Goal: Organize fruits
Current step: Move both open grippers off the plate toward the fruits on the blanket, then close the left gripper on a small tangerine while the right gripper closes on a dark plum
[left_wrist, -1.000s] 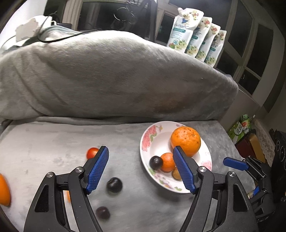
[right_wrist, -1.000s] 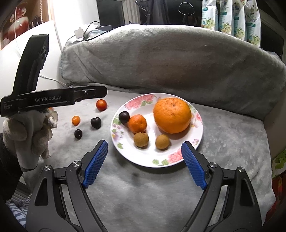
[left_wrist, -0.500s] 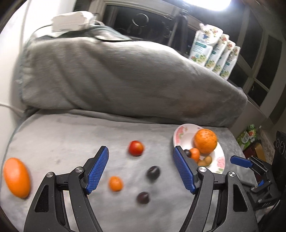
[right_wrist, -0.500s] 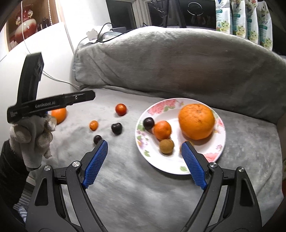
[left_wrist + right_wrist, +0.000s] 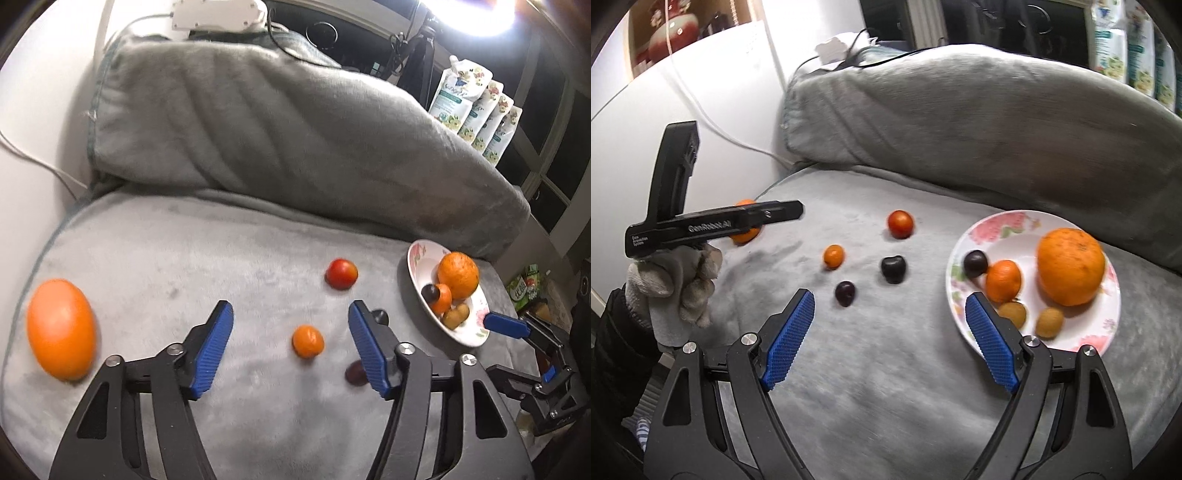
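Black tongs (image 5: 291, 317) with ribbed blue pads (silver screws), grey glove (image 5: 676, 280).

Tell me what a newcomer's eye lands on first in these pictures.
The floral plate at the right of the grey blanket, with a big orange among smaller fruits. Loose fruit dots the blanket to the plate's left; the small orange fruit lies beyond the closing, empty left gripper. A large orange lies far left.

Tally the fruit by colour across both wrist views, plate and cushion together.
Orange: 4, big orange, mandarin, kumquat, cushion orange
Dark purple: 3
Red: 1
Tan-brown: 2
Total: 10
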`<action>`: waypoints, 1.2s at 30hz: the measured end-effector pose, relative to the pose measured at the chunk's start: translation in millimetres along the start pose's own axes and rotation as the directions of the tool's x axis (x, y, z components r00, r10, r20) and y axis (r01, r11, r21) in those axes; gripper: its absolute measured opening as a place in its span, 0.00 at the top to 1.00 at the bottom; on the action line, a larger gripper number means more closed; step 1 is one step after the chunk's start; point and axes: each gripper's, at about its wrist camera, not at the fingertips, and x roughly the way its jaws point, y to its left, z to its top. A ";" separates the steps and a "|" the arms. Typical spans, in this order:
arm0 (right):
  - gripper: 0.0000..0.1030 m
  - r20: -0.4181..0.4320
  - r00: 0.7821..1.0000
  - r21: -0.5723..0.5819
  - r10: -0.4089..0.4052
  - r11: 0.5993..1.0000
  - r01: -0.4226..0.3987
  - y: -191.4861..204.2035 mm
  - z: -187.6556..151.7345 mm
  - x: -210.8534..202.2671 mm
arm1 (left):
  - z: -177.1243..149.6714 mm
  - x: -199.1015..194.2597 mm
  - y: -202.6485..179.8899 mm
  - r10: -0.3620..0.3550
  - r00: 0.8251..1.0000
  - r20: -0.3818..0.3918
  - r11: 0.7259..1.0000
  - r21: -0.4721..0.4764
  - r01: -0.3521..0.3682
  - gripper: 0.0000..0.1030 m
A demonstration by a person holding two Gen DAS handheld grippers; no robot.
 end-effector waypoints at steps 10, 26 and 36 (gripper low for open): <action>0.49 -0.082 0.995 -0.051 0.056 0.997 -0.061 26.2 0.5 41.1 | -17.2 23.8 0.6 -0.030 0.996 -0.083 1.000 -0.002 0.030 0.65; 0.60 -0.169 0.985 -0.075 0.038 0.996 -0.052 37.0 4.3 95.1 | -17.5 43.6 -3.2 -0.031 0.992 -0.126 0.999 0.030 0.035 0.72; 0.72 -0.184 0.982 -0.076 0.036 0.996 -0.051 36.9 5.9 103.2 | -18.0 55.0 -12.5 -0.037 0.989 -0.147 0.998 0.051 0.045 0.76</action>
